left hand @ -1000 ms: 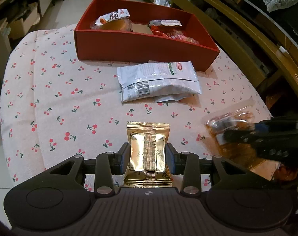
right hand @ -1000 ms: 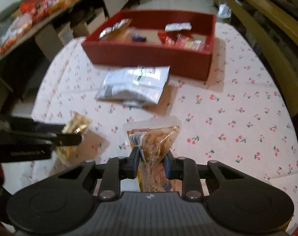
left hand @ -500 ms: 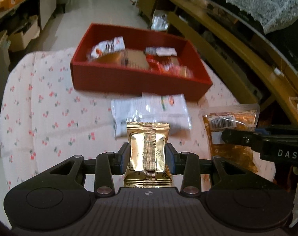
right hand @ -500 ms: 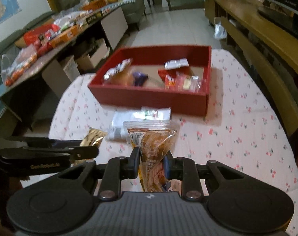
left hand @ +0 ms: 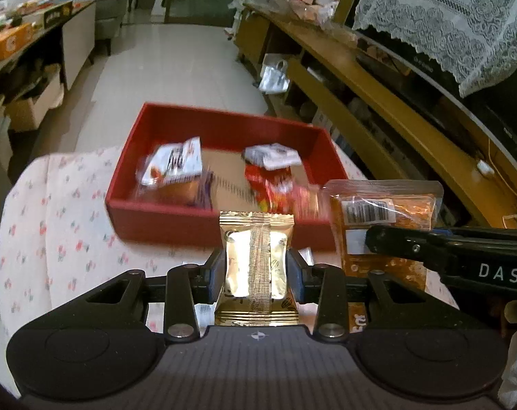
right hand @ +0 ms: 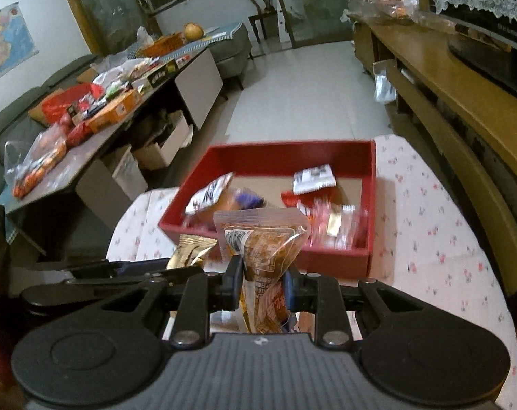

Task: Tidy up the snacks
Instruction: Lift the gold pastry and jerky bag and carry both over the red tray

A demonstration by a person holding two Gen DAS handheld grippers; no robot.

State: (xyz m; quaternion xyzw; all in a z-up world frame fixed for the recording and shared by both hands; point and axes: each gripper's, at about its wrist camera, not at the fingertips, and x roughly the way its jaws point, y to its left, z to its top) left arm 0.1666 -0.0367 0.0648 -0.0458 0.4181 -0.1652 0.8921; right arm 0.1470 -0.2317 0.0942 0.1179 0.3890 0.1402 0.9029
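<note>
Cherry-print tablecloth (right hand: 429, 225), cluttered living room. One red box (left hand: 162, 210). Left gripper (left hand: 256, 266) clamping gold packet (left hand: 256, 256); right gripper (right hand: 262, 282) clamping orange bag (right hand: 265, 242).

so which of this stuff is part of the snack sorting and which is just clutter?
In the job:
- gold packet in the left tool
- orange packet in the right tool
- red box holding snacks

Lying about:
- side table clutter
- wooden bench
- lace cloth
</note>
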